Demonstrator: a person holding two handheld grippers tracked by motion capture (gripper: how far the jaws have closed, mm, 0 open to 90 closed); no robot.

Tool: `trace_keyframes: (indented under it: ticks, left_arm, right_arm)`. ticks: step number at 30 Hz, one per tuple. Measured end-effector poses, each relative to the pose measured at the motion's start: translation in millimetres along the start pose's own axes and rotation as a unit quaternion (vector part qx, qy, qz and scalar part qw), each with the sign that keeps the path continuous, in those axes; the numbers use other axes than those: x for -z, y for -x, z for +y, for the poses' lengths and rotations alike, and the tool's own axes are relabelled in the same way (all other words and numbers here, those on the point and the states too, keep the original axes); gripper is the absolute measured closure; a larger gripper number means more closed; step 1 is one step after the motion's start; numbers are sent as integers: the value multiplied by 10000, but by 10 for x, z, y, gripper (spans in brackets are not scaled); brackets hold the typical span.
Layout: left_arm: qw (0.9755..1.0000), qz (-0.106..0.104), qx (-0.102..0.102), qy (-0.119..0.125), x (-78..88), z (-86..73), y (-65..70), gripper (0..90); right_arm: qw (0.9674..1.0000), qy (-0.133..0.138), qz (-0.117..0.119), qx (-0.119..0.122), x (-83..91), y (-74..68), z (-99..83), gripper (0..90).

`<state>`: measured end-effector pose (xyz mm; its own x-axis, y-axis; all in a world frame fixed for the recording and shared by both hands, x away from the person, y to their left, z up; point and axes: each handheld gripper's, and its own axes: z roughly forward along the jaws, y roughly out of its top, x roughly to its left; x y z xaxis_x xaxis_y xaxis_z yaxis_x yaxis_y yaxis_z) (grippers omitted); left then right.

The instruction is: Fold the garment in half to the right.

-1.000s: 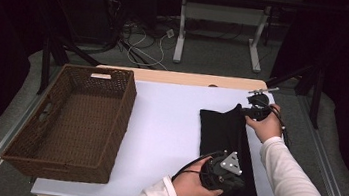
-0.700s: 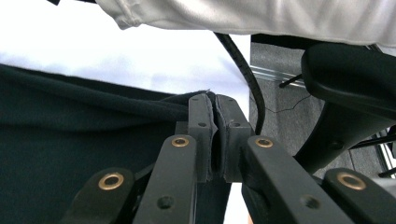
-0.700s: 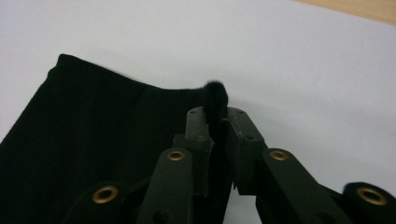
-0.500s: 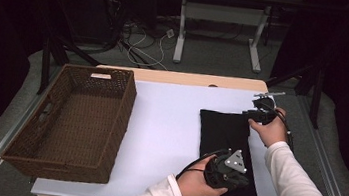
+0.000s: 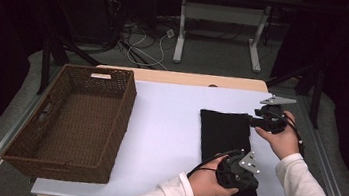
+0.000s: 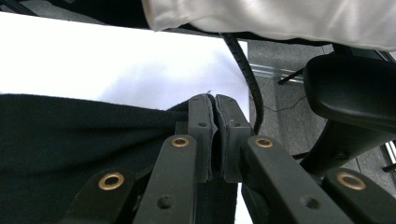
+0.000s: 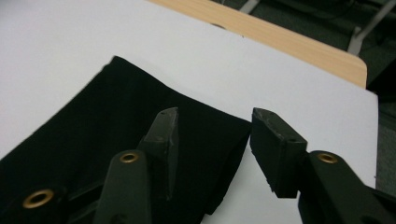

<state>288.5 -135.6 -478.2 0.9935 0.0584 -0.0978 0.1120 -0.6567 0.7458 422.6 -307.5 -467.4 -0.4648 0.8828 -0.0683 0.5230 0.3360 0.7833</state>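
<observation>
Black cloth (image 5: 227, 145) lies folded flat on the right part of a white table (image 5: 169, 127), its long side running from the near edge toward the far one. Left of it, well apart, stands 1 brown wicker basket (image 5: 71, 120). A strip of pale wood (image 5: 190, 78) borders the tabletop at the far side; beyond that, grey floor (image 5: 207, 57), loose cables (image 5: 141, 41) and the white legs of a second table (image 5: 220, 33) sit in a dark room. At the cloth's near end, the left gripper (image 6: 215, 135) has its jaws pressed together on a pinch of the fabric. At the far right corner the right gripper (image 7: 212, 140) hovers just above the cloth, its jaws about half apart and just been opening, nothing clamped between them.
</observation>
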Motion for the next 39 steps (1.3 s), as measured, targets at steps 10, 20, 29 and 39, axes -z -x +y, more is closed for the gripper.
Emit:
trace_keyframes:
  ticks: [10,20,29,39]
  left_arm:
    - [9997,-70,3,-224,-265,-71,-44,858]
    - [9995,-89,9,-318,-383,-108,-56,855]
    - [9995,-76,178,-246,-417,-157,-78,664]
    - [9967,486,640,-129,-180,-262,-278,305]
  right_arm:
    - [9995,208,-217,129,248,15,-54,440]
    - [9997,114,-202,6,271,-3,-42,331]
    - [9998,95,-186,-3,246,-47,-23,274]
    - [9997,143,-189,115,241,-116,5,245]
